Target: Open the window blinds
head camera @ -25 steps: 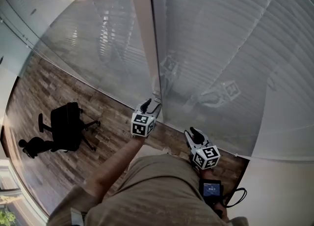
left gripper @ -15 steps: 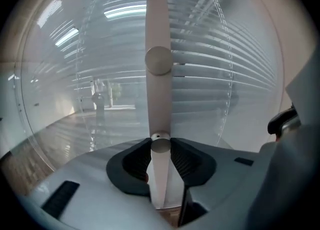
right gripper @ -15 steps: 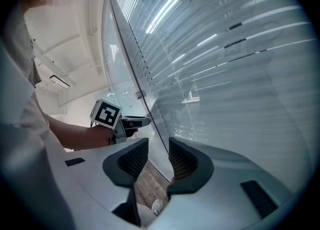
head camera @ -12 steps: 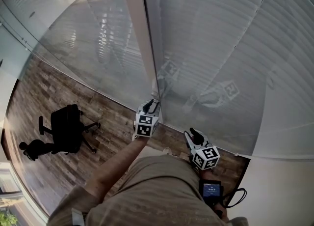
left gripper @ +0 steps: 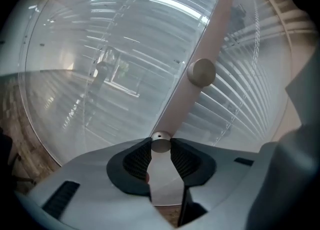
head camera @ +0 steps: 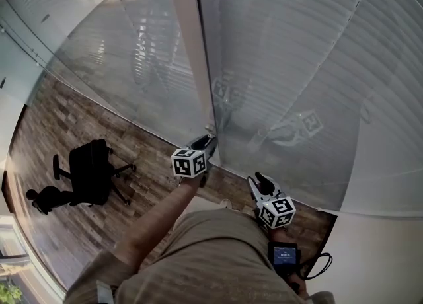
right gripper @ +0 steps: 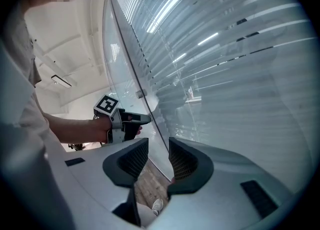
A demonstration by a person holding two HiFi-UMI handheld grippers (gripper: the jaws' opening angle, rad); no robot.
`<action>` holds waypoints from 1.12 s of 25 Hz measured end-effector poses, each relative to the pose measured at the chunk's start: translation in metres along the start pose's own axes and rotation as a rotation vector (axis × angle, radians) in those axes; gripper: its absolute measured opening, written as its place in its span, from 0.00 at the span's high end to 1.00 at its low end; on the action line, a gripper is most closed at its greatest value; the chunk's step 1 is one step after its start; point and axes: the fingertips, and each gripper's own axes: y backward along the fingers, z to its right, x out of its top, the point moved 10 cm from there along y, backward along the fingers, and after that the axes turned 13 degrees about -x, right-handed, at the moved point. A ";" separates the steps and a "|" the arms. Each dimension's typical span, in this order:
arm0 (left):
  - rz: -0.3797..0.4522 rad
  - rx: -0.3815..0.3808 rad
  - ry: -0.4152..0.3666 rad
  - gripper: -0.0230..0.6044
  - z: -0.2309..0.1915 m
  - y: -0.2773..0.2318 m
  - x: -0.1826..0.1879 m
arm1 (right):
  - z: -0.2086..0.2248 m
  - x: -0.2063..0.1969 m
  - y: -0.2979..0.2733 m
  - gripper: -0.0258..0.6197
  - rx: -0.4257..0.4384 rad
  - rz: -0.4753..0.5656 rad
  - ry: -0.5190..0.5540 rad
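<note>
Closed slatted blinds (head camera: 297, 65) hang behind a glass wall split by a pale upright frame post (head camera: 188, 45). A small round metal knob (left gripper: 161, 143) sits low on that post, and a second, larger knob (left gripper: 201, 72) sits higher up. My left gripper (head camera: 209, 139) reaches to the post; its jaws have just been closing and now pinch the small knob between the pads. In the right gripper view the left gripper (right gripper: 144, 119) touches the glass edge. My right gripper (head camera: 255, 178) hangs lower right, open, with only floor between its pads (right gripper: 181, 161).
A black office chair (head camera: 89, 170) stands on the wooden floor (head camera: 59, 131) to the left. A small device with a cable (head camera: 285, 254) hangs at the person's waist. A plain wall (head camera: 377, 256) closes the right side.
The left gripper's marker cube has rolled round about its own axis while the tips stayed at the post. The right gripper has not moved.
</note>
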 end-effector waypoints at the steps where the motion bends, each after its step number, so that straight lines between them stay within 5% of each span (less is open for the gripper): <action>1: 0.001 -0.005 0.012 0.75 -0.001 0.000 0.000 | 0.000 0.000 -0.001 0.75 0.001 -0.001 0.001; 4: 0.014 -0.035 0.066 0.75 -0.005 0.000 0.001 | 0.000 0.000 -0.002 0.75 0.003 -0.003 0.000; 8: 0.071 -0.103 0.233 0.75 -0.013 0.000 -0.001 | 0.002 0.001 -0.002 0.75 0.003 -0.008 -0.002; 28: 0.195 -0.350 0.684 0.75 -0.031 0.000 -0.011 | -0.003 0.004 -0.002 0.75 0.009 -0.006 0.009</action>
